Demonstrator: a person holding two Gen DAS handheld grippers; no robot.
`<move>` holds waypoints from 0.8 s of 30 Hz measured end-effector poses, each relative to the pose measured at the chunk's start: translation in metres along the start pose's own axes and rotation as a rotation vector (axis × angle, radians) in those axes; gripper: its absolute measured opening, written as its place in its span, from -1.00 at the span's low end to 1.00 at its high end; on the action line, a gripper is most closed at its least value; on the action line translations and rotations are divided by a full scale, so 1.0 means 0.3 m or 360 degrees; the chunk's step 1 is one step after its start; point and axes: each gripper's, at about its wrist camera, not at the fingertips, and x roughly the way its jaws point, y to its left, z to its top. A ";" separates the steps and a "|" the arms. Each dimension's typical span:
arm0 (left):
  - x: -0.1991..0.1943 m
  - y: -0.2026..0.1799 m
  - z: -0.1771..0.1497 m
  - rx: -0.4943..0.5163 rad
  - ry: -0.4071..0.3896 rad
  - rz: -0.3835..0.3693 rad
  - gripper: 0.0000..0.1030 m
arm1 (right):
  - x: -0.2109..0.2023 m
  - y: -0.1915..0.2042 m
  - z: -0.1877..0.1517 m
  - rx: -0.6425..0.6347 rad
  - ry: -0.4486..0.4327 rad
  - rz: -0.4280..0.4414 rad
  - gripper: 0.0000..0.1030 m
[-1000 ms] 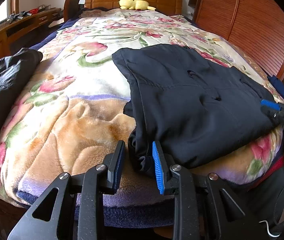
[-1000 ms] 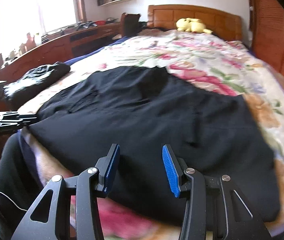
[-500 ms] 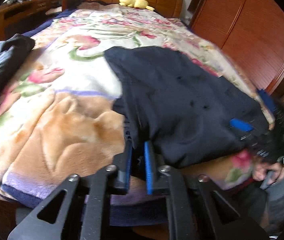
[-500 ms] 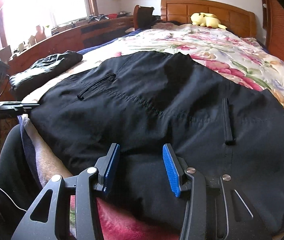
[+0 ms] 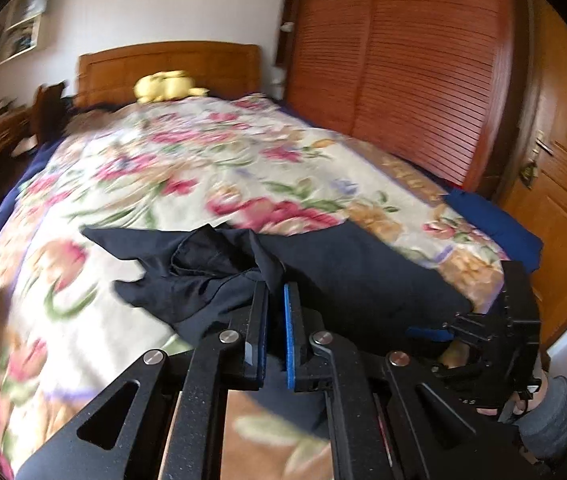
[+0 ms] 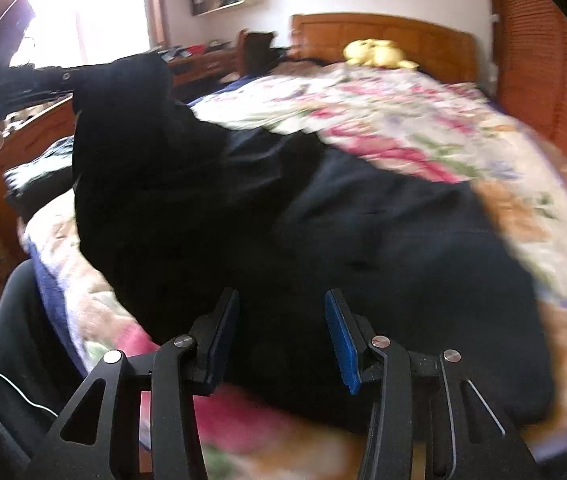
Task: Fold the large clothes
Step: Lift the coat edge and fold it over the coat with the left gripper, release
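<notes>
A large black fabric garment is spread across the near end of a bed covered by a plush floral blanket in cream, pink and orange. In the left wrist view, the black left gripper with blue-padded fingers is seen with its jaws drawn together and clamped on a bunched edge of the garment, which is lifted off the blanket there and gathered into folds just beyond the fingertips. In the right wrist view the same raised portion of the garment is seen hanging from the left gripper at the upper left, above the rest of the cloth lying on the bed.

The black right gripper with blue pads is held with its jaws apart, low over the near edge of the garment; nothing is seen between its pads. In the left wrist view it appears at the right edge, beside the garment's corner.

A yellow plush toy lies at the far end of the bed against a wooden headboard. A reddish slatted wooden wardrobe stands along the right side of the bed, and a second dark garment lies on the blanket's left side
</notes>
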 end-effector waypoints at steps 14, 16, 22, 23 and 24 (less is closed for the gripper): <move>0.183 -0.525 0.132 0.0384 0.0060 -0.0356 -0.88 | -0.315 -0.342 -0.134 0.0271 -0.0093 -0.0389 -0.10; 0.206 -0.580 0.115 0.0437 0.0093 -0.0379 -0.88 | -0.331 -0.344 -0.151 0.0288 -0.0097 -0.0409 -0.10; 0.282 -0.616 0.044 0.0436 0.0224 -0.0361 -0.87 | -0.376 -0.332 -0.191 0.0317 -0.0094 -0.0415 -0.10; 0.270 -0.613 0.038 0.0432 0.0215 -0.0349 -0.87 | -0.375 -0.329 -0.184 0.0321 -0.0092 -0.0414 -0.10; 0.255 -0.610 0.037 0.0432 0.0200 -0.0341 -0.86 | -0.382 -0.328 -0.185 0.0324 -0.0093 -0.0412 -0.10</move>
